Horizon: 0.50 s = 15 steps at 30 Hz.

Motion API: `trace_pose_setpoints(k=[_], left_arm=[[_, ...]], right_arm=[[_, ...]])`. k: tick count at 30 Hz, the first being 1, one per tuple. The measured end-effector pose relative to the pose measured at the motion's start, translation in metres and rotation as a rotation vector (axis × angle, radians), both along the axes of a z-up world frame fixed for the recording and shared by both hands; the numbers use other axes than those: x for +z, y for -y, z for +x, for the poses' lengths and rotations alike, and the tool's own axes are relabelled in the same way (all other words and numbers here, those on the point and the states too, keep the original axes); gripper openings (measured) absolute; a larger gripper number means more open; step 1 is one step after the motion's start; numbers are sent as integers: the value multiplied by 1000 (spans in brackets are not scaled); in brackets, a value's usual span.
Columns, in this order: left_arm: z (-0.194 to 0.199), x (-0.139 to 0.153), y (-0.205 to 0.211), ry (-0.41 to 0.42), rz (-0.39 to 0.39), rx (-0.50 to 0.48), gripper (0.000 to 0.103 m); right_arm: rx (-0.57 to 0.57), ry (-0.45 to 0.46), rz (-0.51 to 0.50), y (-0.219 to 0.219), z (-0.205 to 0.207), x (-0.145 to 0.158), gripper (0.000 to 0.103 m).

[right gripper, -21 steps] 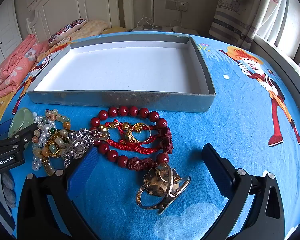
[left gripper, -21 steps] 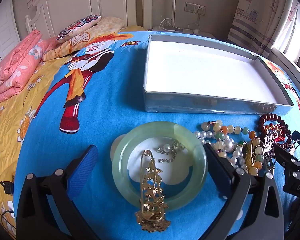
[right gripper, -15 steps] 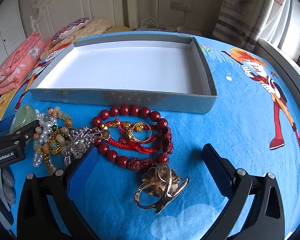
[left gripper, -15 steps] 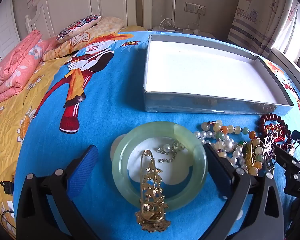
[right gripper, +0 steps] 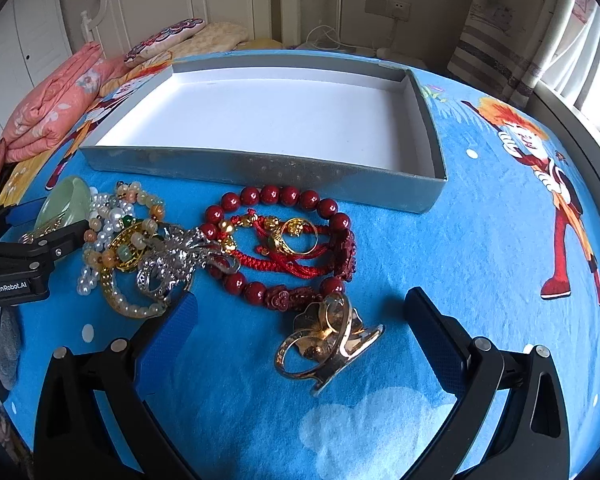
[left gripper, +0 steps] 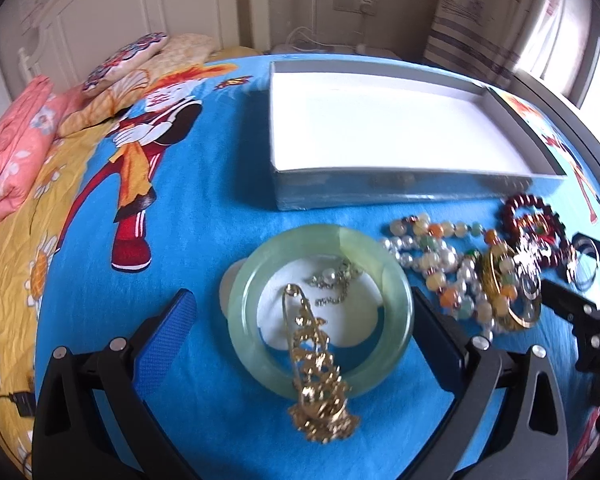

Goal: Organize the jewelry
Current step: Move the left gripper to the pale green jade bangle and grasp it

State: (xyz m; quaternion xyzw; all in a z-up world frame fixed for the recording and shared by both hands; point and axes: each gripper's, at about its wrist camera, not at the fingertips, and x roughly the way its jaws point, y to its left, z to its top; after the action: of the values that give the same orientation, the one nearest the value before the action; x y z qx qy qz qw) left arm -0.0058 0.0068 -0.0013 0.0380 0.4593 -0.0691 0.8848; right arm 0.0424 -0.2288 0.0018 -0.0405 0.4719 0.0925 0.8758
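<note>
A pale green jade bangle (left gripper: 320, 308) lies on the blue bedspread between the wide-apart fingers of my left gripper (left gripper: 300, 308), which is open. A gold brooch (left gripper: 320, 376) lies across the bangle's near rim, and a small pearl chain (left gripper: 334, 282) sits inside it. To the right is a heap of pearl and coloured bead strings (left gripper: 440, 260). My right gripper (right gripper: 300, 308) is open over a gold open-work ring (right gripper: 328, 340). Behind the ring lie a dark red bead bracelet (right gripper: 284, 196), a red cord with gold charms (right gripper: 288, 236) and a silver brooch (right gripper: 172, 260). The grey box (right gripper: 260, 166) with a white floor has nothing in it.
Folded pink blankets (left gripper: 12, 148) and pillows (left gripper: 124, 60) lie at the far left of the bed. A charger cable (left gripper: 20, 400) rests on the yellow quilt at the left. The left gripper's black body (right gripper: 16, 268) shows in the right wrist view. Curtains (right gripper: 500, 32) hang at the right.
Both views have shifted a little; the right wrist view has drawn slightly back and up, so the box and jewellery sit lower in it. No item has moved and both grippers stay open.
</note>
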Motion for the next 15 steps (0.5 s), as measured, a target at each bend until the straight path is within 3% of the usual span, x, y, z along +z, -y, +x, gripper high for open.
trace_pose_setpoints(k=[4,10,15], left_arm=[[-12,-1,-8,-4,-1,-52,101],[-29,1,-24,1,-36,-43,101],[-34,4,-26,3,-55,-32,101]], right_arm=[[16,-6,-1,1,-7,1,99],[65,39,77,7,-31,7,98],[37,82,79,10,-38,13,98]])
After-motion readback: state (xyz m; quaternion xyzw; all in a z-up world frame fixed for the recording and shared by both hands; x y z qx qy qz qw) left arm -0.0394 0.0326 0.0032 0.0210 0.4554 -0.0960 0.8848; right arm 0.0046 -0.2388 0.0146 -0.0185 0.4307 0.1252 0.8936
